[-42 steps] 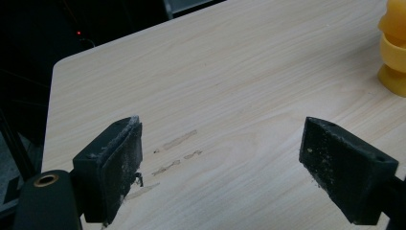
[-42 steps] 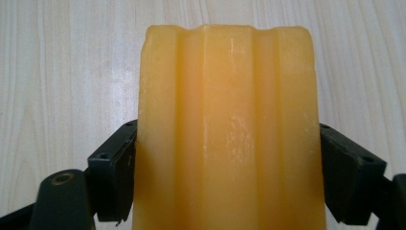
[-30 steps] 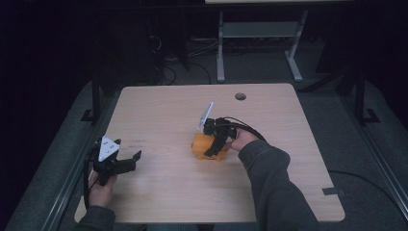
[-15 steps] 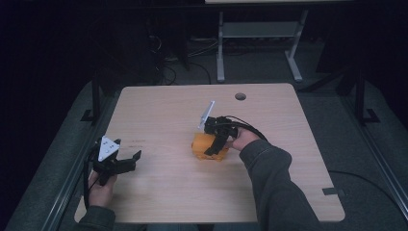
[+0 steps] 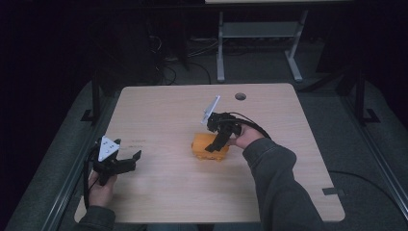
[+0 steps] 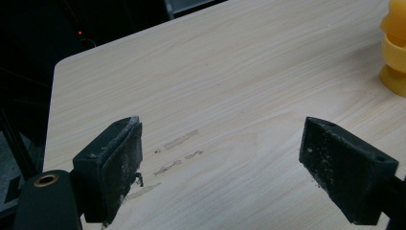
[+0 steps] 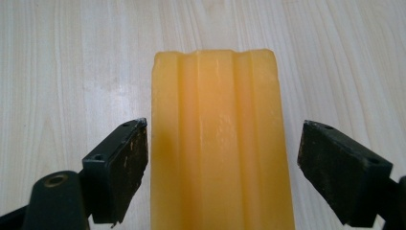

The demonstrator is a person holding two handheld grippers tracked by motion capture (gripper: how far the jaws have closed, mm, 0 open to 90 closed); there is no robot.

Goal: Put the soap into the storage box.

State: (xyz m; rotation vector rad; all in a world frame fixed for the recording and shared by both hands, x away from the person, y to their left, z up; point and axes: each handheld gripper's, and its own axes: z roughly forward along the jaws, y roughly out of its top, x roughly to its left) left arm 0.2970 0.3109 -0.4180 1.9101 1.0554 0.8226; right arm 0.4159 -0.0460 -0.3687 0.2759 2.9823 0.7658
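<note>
Bench (image 5: 159, 202): pale wood top, 1 round hole at the far edge; a few faint scuff marks near the left side.

Block (image 5: 210, 147): 1 orange ridged piece, lying flat near the bench's middle, slightly toward the right.

Right hand-held gripper (image 5: 217, 142): directly over the block, pointing down at it, jaws spread wide. In the right gripper view the block (image 7: 220, 143) runs straight away between the 2 jaws; the left jaw sits just beside its edge, the right jaw stands apart from it. Not yet clamped.

Left hand-held gripper (image 5: 132, 161): near the bench's left edge, well apart from the block, jaws wide, nothing between them.

Key relation: the block's long axis lies along the right hand-held gripper's line of sight, so closing would likely pinch it across its short width. The right hand is much the nearer.
</note>
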